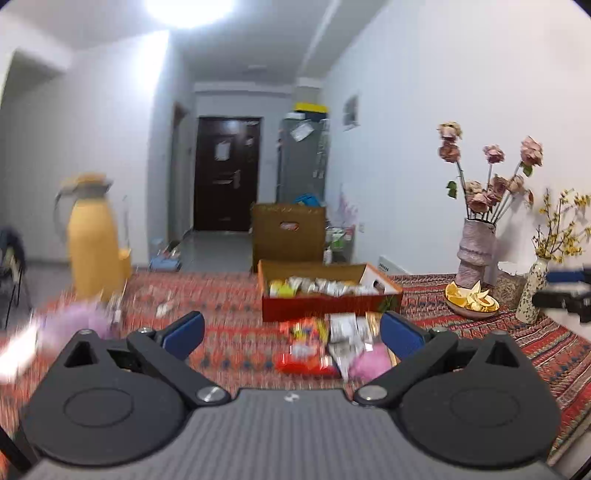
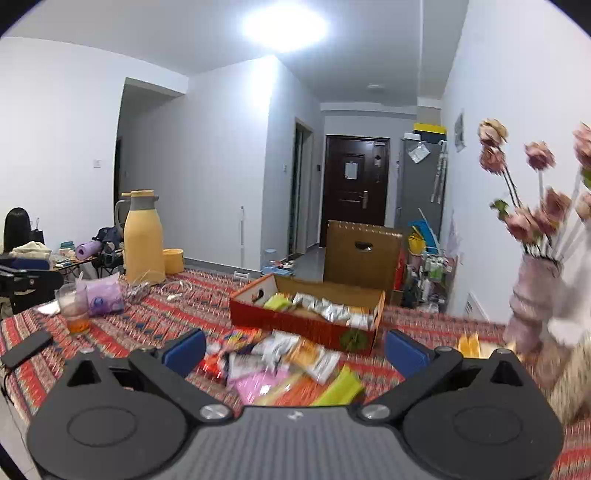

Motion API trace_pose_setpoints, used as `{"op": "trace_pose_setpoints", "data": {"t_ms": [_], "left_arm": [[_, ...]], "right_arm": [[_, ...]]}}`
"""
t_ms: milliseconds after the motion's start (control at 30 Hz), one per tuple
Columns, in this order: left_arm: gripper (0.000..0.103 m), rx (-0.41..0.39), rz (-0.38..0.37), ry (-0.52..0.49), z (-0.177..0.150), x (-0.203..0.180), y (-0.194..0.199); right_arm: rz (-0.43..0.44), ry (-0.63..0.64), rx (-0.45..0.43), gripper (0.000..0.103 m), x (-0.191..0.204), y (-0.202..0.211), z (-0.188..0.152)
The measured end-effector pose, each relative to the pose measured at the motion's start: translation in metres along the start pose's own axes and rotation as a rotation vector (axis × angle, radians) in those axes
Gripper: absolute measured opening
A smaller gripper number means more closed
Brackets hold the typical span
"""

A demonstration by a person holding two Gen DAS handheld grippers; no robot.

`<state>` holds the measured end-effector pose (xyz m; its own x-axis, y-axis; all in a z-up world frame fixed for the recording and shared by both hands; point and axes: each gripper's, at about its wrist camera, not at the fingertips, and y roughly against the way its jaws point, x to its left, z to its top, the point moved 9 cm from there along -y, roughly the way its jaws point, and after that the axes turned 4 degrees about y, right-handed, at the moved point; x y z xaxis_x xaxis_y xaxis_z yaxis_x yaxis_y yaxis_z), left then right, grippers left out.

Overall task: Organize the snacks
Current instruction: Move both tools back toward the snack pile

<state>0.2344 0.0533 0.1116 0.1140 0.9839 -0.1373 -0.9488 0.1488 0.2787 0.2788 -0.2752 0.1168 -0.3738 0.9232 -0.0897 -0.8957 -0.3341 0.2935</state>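
Snacks [image 2: 280, 365] lie loose between the open right tool's [image 2: 295, 349] fingers.

I'm facing white walls [image 2: 221, 147], ceiling light [image 2: 284, 26] glaring, dark door [image 2: 356, 192] down the hall, grey fridge [image 2: 421, 184] beside it.

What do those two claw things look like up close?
Both match: the left claw and right claw each have a grey ribbed body, two round black discs, black angled arms with silver bolts, and blue rectangular pads on the fingertips. No cables or sleeves show.
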Motion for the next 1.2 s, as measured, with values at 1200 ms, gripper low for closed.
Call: {"op": "trace_pose_setpoints", "data": {"t_ms": [1200], "left_arm": [[0.103,0.246,-0.018,0.050,-0.096,0.000,-0.085]], "right_arm": [[-0.144,-0.192,0.189,0.103,0.024,-0.043,-0.155]]}}
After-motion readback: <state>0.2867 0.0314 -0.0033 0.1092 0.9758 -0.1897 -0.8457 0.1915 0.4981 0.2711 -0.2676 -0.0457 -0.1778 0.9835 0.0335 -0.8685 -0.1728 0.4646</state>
